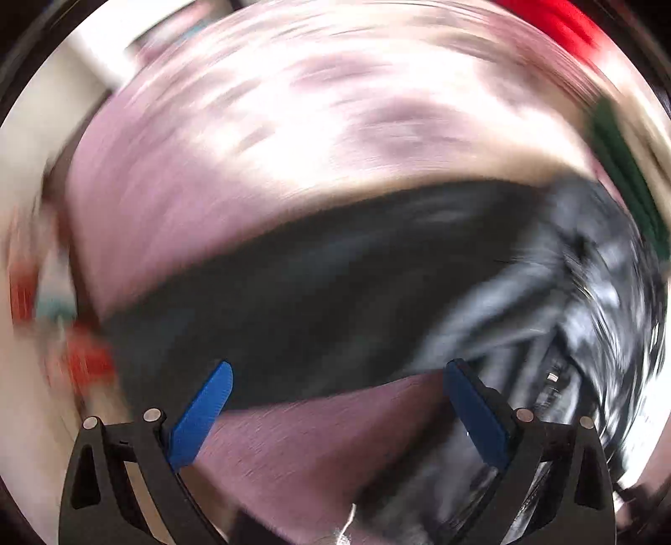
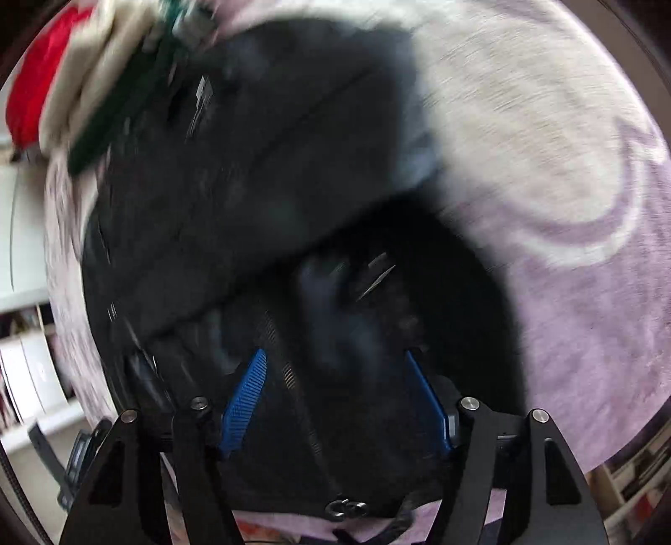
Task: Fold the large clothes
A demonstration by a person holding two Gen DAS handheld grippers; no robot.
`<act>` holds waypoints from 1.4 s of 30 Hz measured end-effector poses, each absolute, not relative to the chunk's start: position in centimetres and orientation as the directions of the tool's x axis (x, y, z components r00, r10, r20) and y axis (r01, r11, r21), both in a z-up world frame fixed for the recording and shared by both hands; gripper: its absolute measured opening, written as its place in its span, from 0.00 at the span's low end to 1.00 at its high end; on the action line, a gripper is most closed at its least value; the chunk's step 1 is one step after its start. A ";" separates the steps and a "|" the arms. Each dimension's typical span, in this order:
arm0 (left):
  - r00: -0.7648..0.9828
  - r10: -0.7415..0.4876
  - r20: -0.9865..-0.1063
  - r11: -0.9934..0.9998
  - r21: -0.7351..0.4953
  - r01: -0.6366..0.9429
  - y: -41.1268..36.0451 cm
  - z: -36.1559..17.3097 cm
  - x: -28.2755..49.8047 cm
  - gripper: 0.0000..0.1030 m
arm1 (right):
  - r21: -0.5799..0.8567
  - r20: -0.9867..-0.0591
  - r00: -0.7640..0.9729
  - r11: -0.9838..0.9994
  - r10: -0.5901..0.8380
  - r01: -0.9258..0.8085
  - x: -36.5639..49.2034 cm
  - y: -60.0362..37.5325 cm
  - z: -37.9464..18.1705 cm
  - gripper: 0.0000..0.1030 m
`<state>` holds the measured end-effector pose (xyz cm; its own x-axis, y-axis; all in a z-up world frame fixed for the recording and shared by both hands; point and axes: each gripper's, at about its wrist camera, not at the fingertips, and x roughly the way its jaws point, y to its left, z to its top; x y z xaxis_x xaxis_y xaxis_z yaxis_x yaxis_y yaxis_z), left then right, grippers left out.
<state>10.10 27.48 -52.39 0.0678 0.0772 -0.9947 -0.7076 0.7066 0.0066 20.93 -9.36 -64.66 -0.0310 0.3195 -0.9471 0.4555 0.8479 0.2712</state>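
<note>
A large black garment (image 1: 318, 293) lies across a lilac patterned blanket (image 1: 176, 201); the left wrist view is heavily blurred. My left gripper (image 1: 339, 369) hangs open above the garment's near edge, its blue pads (image 1: 205, 411) wide apart with nothing between them. In the right wrist view the same black garment (image 2: 260, 176) fills the middle, with a seam and a zip showing. My right gripper (image 2: 335, 356) points down into it, open. A bunched fold of the dark cloth rises between the blue pads (image 2: 245, 398), which do not press on it.
A red cloth (image 2: 37, 88) and a cream and green pile (image 2: 121, 84) sit at the blanket's far corner; the red cloth (image 1: 557, 21) also shows in the left view. The blanket (image 2: 566, 251) spreads bare to the right. Shelves with books (image 2: 29, 377) stand beyond its edge.
</note>
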 end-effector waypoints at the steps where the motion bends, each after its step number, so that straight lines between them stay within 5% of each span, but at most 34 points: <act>1: 0.067 0.044 -0.997 0.638 -0.024 -0.769 29.3 -53.0 7.9 1.00 | 0.269 -0.948 -0.039 0.858 0.317 0.436 21.6 -7.8 -65.1 0.68; 6: 0.156 -0.171 -0.973 0.253 -0.196 -0.947 35.8 -59.8 -1.1 0.95 | 0.210 -0.967 -0.062 0.913 0.246 0.350 22.9 -1.5 -66.5 0.68; 8: 0.239 -0.181 -0.954 0.122 -0.263 -0.957 37.3 -61.6 -3.3 0.82 | 0.190 -0.971 -0.071 0.919 0.227 0.346 23.3 0.5 -66.9 0.68; 10: 0.295 -0.141 -0.945 0.021 -0.301 -0.954 38.3 -62.0 -4.2 0.81 | 0.169 -0.976 -0.073 0.926 0.205 0.339 23.4 2.1 -67.1 0.68; 20: 0.331 0.088 -0.940 0.055 -0.327 -0.943 39.6 -56.3 -4.4 0.12 | 0.060 -0.995 -0.065 0.961 0.080 0.271 24.7 7.5 -67.3 0.68; 25: 0.383 0.108 -0.918 0.175 -0.361 -0.916 38.7 -53.7 -3.0 0.10 | 0.065 -0.995 -0.061 0.960 0.084 0.271 24.6 8.2 -67.1 0.68; 33: 0.498 -0.011 -0.867 0.049 -0.498 -0.866 41.7 -60.6 -1.8 0.14 | 0.068 -0.993 -0.075 0.964 0.090 0.257 24.2 7.0 -66.7 0.68; 35: 0.455 0.021 -0.890 0.088 -0.451 -0.888 41.5 -59.7 -0.9 0.13 | -0.007 -0.998 -0.057 0.979 0.005 0.202 24.5 7.1 -65.8 0.70; 37: 0.388 0.096 -0.916 0.171 -0.369 -0.914 40.8 -57.9 0.7 0.11 | -0.112 -0.994 -0.014 0.985 -0.112 0.135 24.9 7.2 -64.9 0.91; 42: 0.326 0.274 -0.905 0.429 -0.188 -0.883 39.1 -51.8 6.2 0.06 | -0.305 -0.950 0.081 0.952 -0.303 -0.017 25.7 8.4 -63.9 0.93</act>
